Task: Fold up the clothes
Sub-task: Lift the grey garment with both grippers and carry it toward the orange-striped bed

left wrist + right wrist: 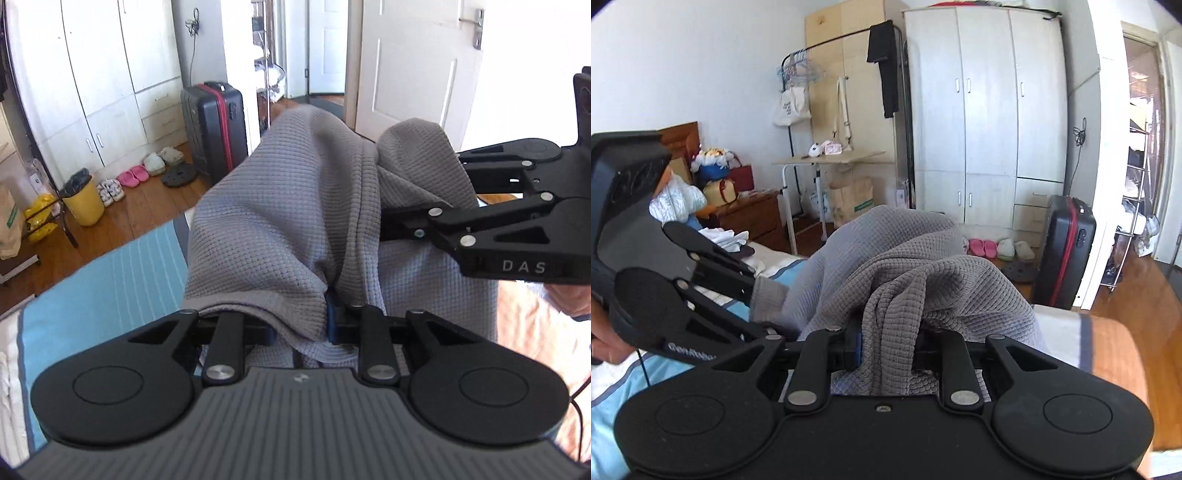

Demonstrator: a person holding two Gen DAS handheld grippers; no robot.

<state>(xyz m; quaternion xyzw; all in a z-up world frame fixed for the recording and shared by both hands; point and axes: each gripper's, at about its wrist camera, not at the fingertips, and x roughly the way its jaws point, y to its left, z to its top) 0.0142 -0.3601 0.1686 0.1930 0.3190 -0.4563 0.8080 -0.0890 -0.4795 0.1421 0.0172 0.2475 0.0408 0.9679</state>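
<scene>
Garment [280, 206]: grey waffle-knit, bunched, held up over the striped blue bed [122, 266].
Left gripper [301, 325]: jaws narrow, clamped on a fold.
Right gripper [888, 350]: likewise pinching cloth.
Hidden: fingertips buried in fabric; garment's shape unclear.

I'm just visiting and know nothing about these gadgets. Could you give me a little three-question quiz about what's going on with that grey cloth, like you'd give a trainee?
1. True or false: the grey waffle-knit garment lies spread flat on the blue striped bedsheet.
2. Which gripper has fabric bunched between its fingers? A) only the left gripper B) only the right gripper C) both
3. Fill in: the dark hard-shell suitcase beside the white wardrobe has a ___ stripe.

Key
1. False: it hangs bunched, lifted between the two grippers.
2. C: each is clamped on a fold.
3. Red.
</scene>
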